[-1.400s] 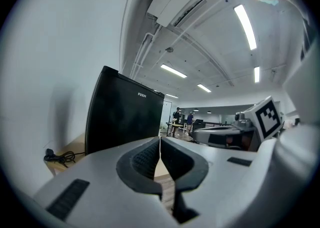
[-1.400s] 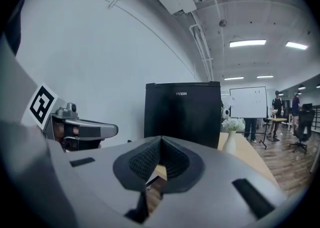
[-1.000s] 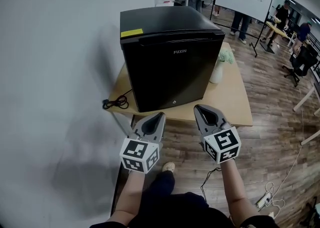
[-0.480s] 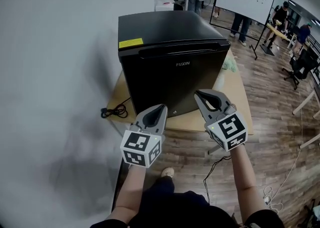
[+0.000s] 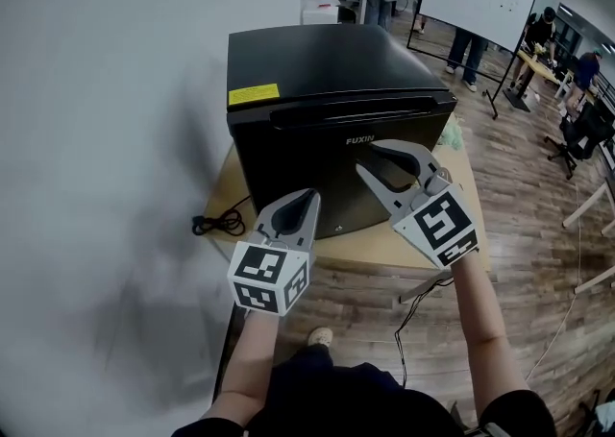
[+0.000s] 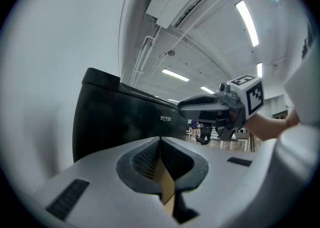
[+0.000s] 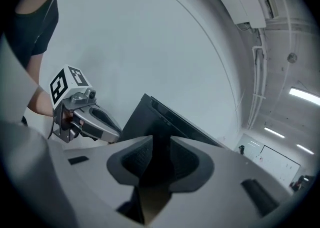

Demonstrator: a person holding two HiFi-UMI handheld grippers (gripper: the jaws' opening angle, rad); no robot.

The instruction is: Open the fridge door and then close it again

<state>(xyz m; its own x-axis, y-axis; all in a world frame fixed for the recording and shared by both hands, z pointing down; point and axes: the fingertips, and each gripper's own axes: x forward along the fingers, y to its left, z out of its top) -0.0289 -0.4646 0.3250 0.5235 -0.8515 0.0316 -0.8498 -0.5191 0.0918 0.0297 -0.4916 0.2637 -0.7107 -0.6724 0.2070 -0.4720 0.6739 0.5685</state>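
a black fridge (image 5: pixel 327 109), door closed, stands on a wooden table (image 5: pixel 444 226) at the person's twelve o'clock. the right gripper (image 5: pixel 367 157), at one o'clock before the door, has just been spreading its jaws, nothing between them. the left gripper (image 5: pixel 310 195), at eleven o'clock, is clenched and empty.

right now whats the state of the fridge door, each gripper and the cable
fridge door: shut
left gripper: jaws together, empty
right gripper: jaws apart, just been opening, nothing between them
cable: coiled loose on the table
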